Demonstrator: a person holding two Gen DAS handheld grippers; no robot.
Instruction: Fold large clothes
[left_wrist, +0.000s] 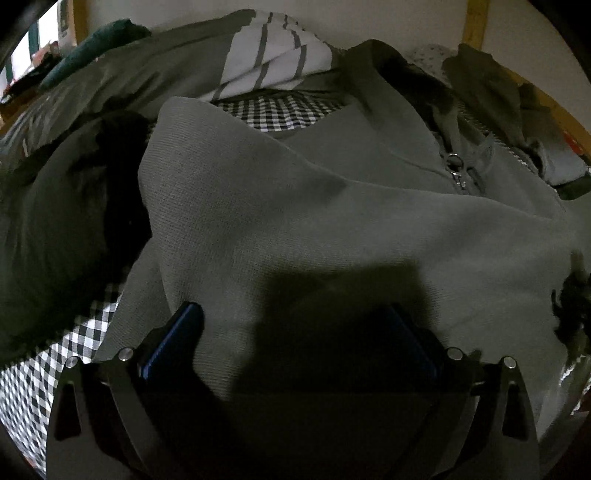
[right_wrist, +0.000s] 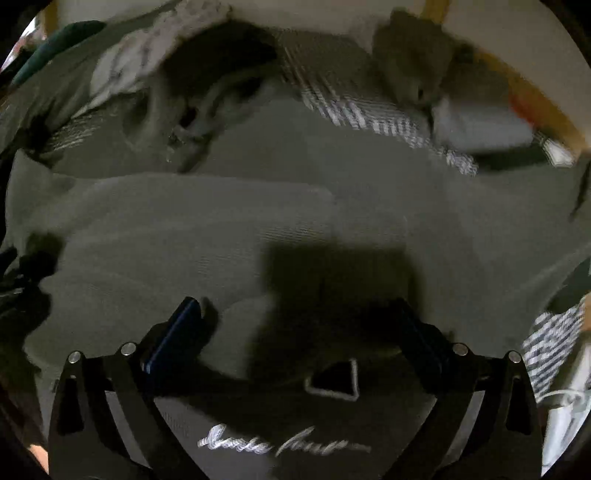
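Note:
A large grey-green zip sweatshirt (left_wrist: 295, 206) lies spread over a checked cloth, its metal zipper pull (left_wrist: 456, 171) at upper right. My left gripper (left_wrist: 295, 314) hangs just above the sweatshirt's near part with its blue-padded fingers (left_wrist: 173, 339) wide apart and nothing between them. In the right wrist view the same sweatshirt (right_wrist: 229, 229) fills the frame, blurred. My right gripper (right_wrist: 295, 310) is open just above the fabric, its fingers (right_wrist: 173, 336) wide apart and empty. White script lettering (right_wrist: 280, 445) and a small triangle mark (right_wrist: 334, 380) show on the cloth below it.
A black-and-white checked cloth (left_wrist: 280, 112) covers the surface. Other clothes are piled behind: a white striped one (left_wrist: 273, 55), a dark green one (left_wrist: 96, 44) and an olive one (left_wrist: 491, 88). A wooden frame (left_wrist: 476, 22) runs along the back right.

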